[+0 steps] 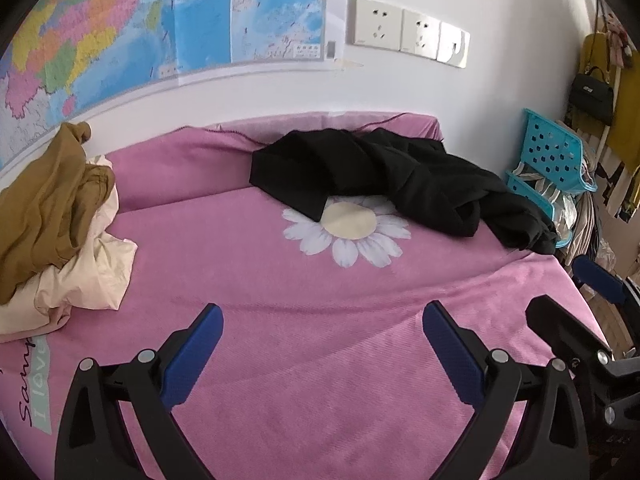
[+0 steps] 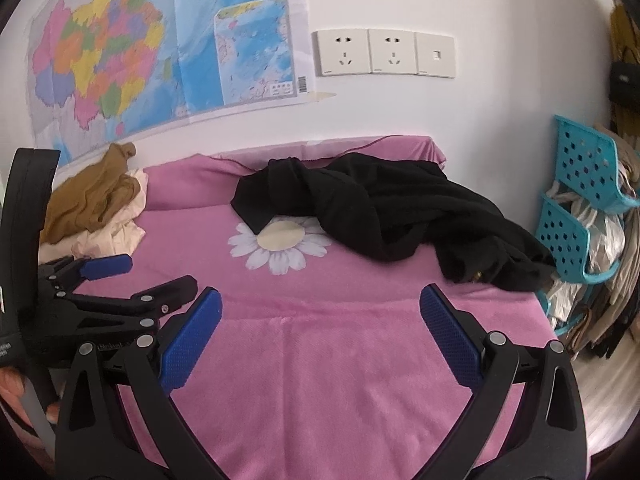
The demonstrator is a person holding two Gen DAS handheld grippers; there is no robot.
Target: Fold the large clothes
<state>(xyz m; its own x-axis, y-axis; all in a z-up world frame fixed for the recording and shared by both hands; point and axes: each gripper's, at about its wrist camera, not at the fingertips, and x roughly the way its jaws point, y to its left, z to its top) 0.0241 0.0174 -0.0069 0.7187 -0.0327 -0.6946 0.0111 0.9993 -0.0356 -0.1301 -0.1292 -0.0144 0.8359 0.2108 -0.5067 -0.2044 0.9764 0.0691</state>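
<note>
1. Black garment (image 1: 404, 184) lies crumpled at the far right of the pink bedspread (image 1: 304, 344), one corner covering part of the printed daisy (image 1: 348, 228).
2. Left gripper (image 1: 322, 350) hovers above bare bedspread with its blue pads spread wide, holding nothing and touching nothing.
3. Right gripper (image 2: 320, 338) is likewise spread wide and empty, well short of the garment (image 2: 384, 212).
4. Brown and cream clothes (image 1: 56, 216) sit heaped at the far left, below the wall map (image 1: 132, 28).
</note>
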